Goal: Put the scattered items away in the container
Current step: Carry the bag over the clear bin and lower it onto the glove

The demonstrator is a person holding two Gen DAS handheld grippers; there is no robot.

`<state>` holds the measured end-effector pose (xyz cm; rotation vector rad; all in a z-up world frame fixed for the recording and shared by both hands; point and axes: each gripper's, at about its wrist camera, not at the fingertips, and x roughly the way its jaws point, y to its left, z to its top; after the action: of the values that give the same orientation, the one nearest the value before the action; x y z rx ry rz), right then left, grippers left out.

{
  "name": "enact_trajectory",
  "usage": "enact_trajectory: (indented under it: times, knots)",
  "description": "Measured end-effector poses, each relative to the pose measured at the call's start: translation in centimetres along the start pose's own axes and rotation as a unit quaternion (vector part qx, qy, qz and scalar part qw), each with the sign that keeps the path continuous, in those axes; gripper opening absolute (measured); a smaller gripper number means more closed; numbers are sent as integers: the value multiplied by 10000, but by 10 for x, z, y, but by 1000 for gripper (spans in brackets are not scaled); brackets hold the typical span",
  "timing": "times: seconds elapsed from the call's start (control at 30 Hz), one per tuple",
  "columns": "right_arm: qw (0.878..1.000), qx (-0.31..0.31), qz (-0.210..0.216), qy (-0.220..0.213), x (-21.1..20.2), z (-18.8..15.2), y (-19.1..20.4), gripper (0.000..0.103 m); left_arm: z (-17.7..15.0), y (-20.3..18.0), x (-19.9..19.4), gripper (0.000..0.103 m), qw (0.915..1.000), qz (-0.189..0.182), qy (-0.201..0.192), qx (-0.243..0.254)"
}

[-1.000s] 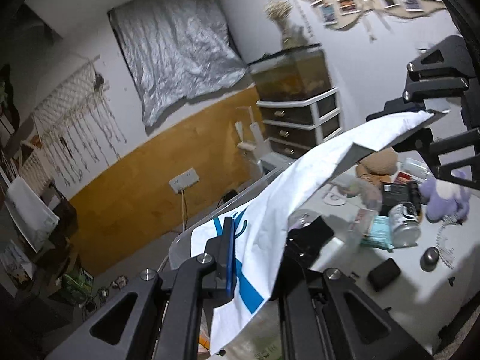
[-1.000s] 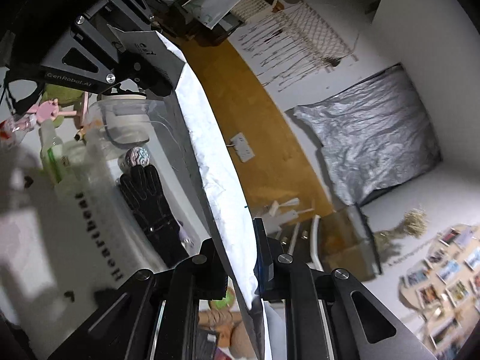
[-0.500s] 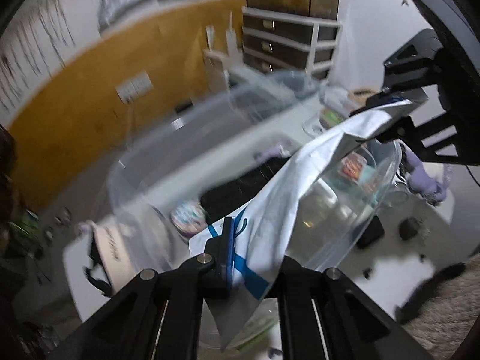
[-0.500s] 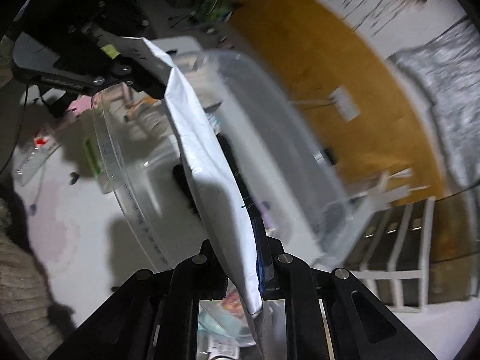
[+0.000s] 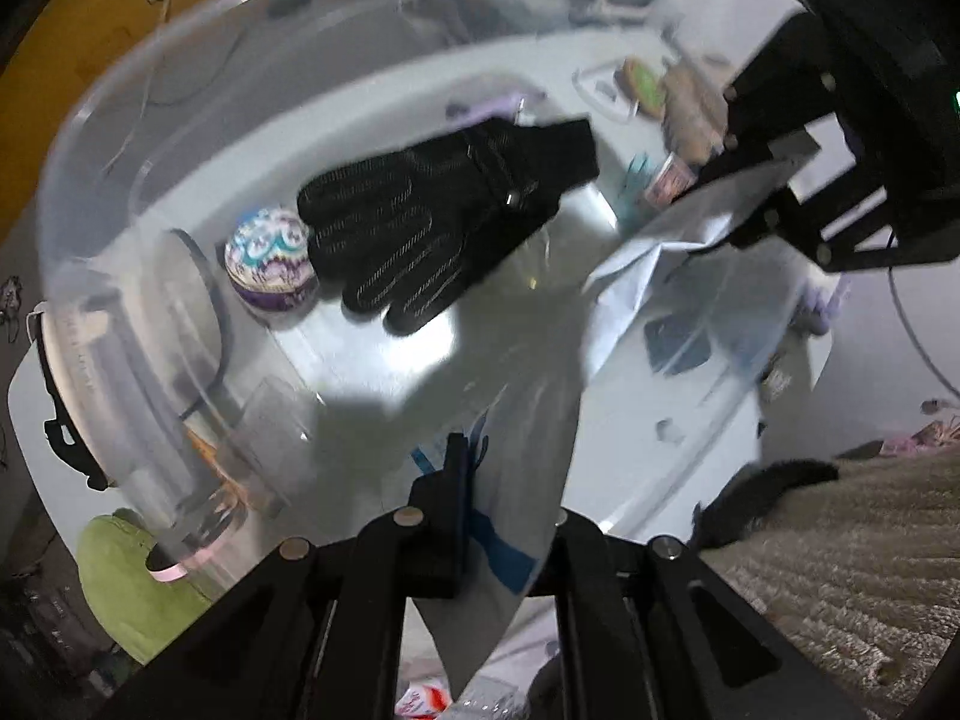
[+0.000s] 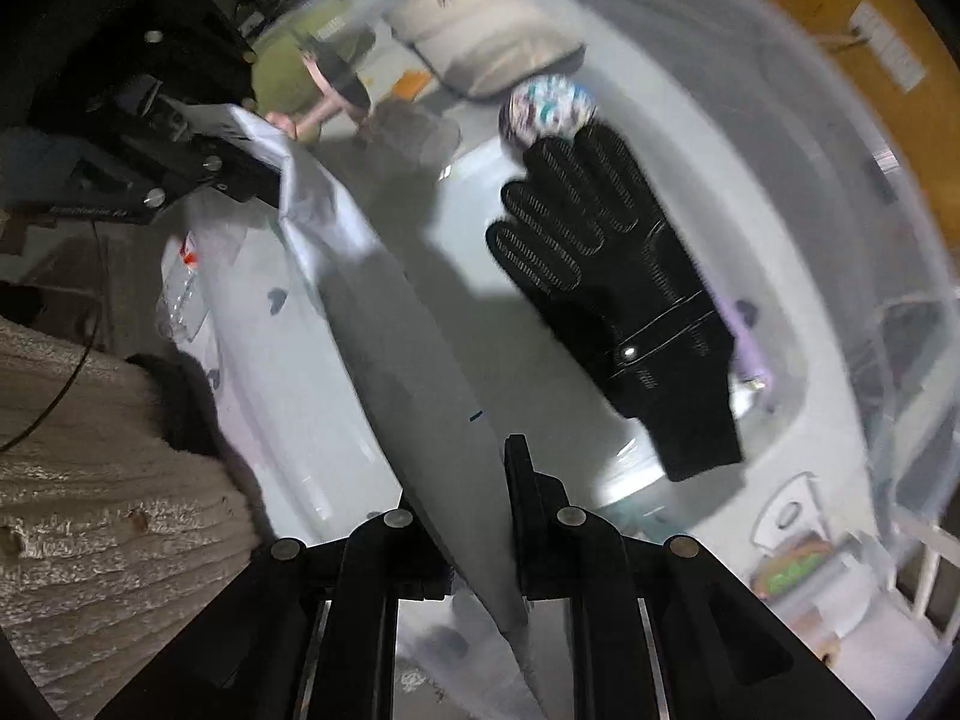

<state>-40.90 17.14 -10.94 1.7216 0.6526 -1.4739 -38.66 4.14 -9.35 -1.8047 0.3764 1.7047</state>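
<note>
Left wrist view, my left gripper (image 5: 480, 498) clamped on white bag (image 5: 522, 420) at bottom centre, my right gripper (image 6: 480, 504) pinching its other end, glove (image 5: 444, 222) and ball (image 5: 271, 267) in tub (image 5: 84, 312) upper left.

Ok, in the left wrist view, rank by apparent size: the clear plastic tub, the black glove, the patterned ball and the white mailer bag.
1. Clear plastic tub
2. White mailer bag, though it hangs nearest the camera, so its rank is unsure
3. Black glove
4. Patterned ball
</note>
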Motion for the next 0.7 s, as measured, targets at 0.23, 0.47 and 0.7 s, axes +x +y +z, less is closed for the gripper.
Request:
enact_trajectory:
  times: [0.23,0.47,0.7]
  knots:
    - [9989,-261,105,365,30,19,-12,14,13,21,17,9,9993,-237,262,-150]
    - [9985,-156,-470,221,37,39,-35,14,32,39,-6,34,9987,-14,-324,-397]
    - [9912,118,-1298,237,50,45,-55,59,40,47,-29,38,9954,238,-772,-519]
